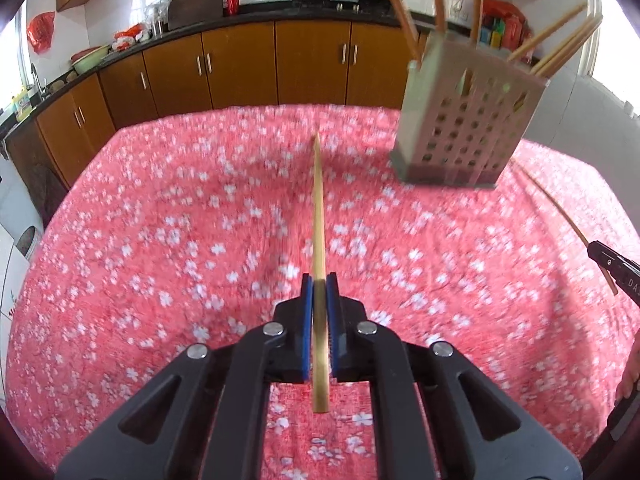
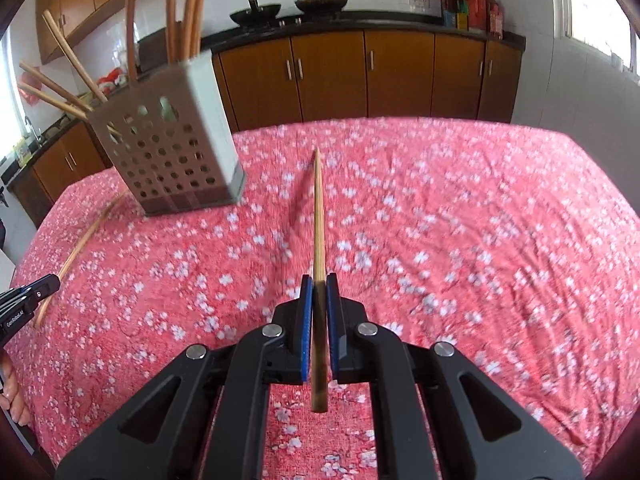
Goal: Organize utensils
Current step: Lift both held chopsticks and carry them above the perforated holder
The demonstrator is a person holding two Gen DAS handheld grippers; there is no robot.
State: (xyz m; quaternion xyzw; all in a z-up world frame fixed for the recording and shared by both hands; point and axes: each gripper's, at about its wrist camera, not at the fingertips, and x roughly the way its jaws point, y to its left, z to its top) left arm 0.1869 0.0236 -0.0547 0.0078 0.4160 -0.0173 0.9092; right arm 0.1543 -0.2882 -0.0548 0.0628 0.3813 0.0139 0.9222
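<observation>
My left gripper (image 1: 319,280) is shut on a bamboo chopstick (image 1: 318,208) that points forward above the pink flowered tablecloth (image 1: 160,240). My right gripper (image 2: 319,280) is shut on another bamboo chopstick (image 2: 318,216), also held above the cloth. A grey perforated utensil holder (image 1: 464,124) with several chopsticks in it stands at the right of the left wrist view and at the left of the right wrist view (image 2: 172,152). The right gripper and its chopstick (image 1: 560,220) show at the left view's right edge. The left gripper and its chopstick (image 2: 76,252) show at the right view's left edge.
Brown kitchen cabinets (image 1: 240,68) with a dark counter run behind the table. Woks (image 2: 320,0) sit on the stove. A sink area (image 1: 24,104) is at the far left. A window (image 2: 592,12) lies at the right.
</observation>
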